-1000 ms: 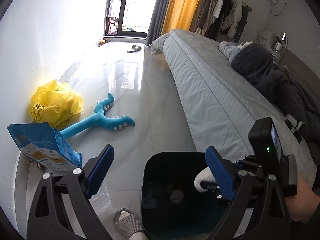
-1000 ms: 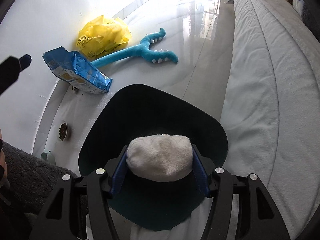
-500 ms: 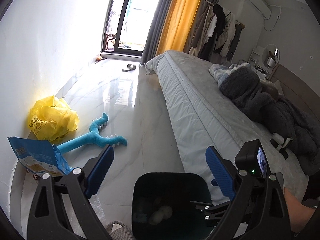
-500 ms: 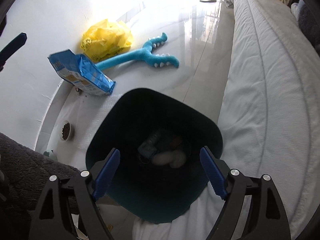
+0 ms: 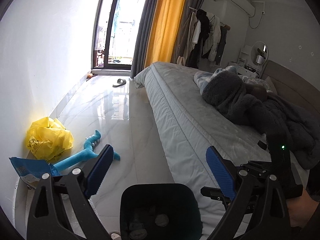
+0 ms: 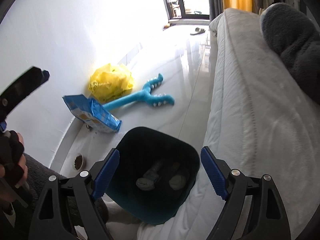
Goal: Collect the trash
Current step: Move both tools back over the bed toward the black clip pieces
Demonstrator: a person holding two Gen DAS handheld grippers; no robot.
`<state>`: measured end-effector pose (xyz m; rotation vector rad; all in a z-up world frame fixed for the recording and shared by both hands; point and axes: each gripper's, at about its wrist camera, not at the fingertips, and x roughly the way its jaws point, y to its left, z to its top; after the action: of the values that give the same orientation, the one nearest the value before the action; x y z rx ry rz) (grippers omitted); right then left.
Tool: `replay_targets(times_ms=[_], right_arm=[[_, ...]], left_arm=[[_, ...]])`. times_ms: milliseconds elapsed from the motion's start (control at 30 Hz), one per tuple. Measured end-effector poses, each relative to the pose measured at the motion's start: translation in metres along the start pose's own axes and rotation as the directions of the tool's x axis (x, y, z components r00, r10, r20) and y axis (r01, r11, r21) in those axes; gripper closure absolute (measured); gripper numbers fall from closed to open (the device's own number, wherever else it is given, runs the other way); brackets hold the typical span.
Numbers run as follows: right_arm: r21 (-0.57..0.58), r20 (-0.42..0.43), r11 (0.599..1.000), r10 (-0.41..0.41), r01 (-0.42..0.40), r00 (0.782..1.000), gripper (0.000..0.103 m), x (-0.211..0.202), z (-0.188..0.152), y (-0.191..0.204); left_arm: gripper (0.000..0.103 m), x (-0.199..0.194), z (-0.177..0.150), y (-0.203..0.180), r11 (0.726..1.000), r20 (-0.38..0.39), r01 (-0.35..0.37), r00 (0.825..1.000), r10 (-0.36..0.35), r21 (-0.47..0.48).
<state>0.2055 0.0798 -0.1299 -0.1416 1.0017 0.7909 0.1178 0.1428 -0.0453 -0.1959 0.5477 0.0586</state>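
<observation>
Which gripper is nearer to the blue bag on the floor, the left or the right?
Left. The left gripper hangs beside the blue bag, on the wall side; the right gripper is above the bin, next to the bed.

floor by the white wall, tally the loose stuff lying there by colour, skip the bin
yellow: 1, the crumpled plastic bag
blue: 2, the snack bag and the forked plush toy
grey: 1, the slipper near the window
total: 4
</observation>
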Motion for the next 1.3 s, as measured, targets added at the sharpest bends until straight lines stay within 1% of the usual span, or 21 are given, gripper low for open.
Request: replay_targets(times_ms=[200,300,367,533,733,867,933,1033,1167,1300], right_arm=[[0.009,0.078,0.999,-0.034,0.034,0.996,0.019,-0.034,-0.006,-0.022],[0.021,0.111,0.998,-0.066,0.064,0.992,0.018,-0.052,-0.011,-0.037],[0.025,0.128,0.995,-0.098,0.095,0.987,0.019,-0.062,-0.014,-0.047],[0.038,0.181,0.986,-0.167,0.163,0.969,0.018,-0.090,-0.019,-0.075],[0.078,0.193,0.974,-0.225,0.213,0.955,0.018,-0.105,-0.030,-0.110],[0.094,0.201,0.965,-0.261,0.246,0.944,0.018,-0.113,-0.038,-0.126],[0.101,0.206,0.961,-0.275,0.259,0.939,0.018,-0.117,-0.041,-0.134],[0.120,0.212,0.956,-0.287,0.266,0.934,0.019,-0.124,-0.045,-0.148],[0.135,0.219,0.953,-0.297,0.272,0.929,0.018,-0.131,-0.050,-0.164],[0.144,0.222,0.952,-0.297,0.270,0.929,0.019,-0.136,-0.055,-0.179]], left_arm=[[0.008,0.005,0.004,-0.024,0.999,0.010,0.039,0.999,-0.039,0.002],[0.008,0.006,0.008,-0.036,0.998,0.015,0.058,0.998,-0.058,0.011],[0.007,0.011,0.010,-0.046,0.997,0.001,0.072,0.997,-0.072,0.009],[0.007,0.020,0.012,-0.072,0.994,-0.023,0.087,0.996,-0.086,0.073],[0.007,0.037,0.010,-0.093,0.987,-0.051,0.131,0.991,-0.127,0.095],[0.007,0.046,0.010,-0.110,0.979,-0.057,0.159,0.987,-0.153,0.129],[0.007,0.052,0.010,-0.119,0.973,-0.064,0.186,0.982,-0.179,0.135],[0.007,0.061,0.009,-0.128,0.967,-0.078,0.216,0.975,-0.207,0.132],[0.007,0.072,0.008,-0.146,0.959,-0.090,0.225,0.973,-0.213,0.171],[0.007,0.079,0.008,-0.160,0.953,-0.092,0.247,0.968,-0.234,0.174]])
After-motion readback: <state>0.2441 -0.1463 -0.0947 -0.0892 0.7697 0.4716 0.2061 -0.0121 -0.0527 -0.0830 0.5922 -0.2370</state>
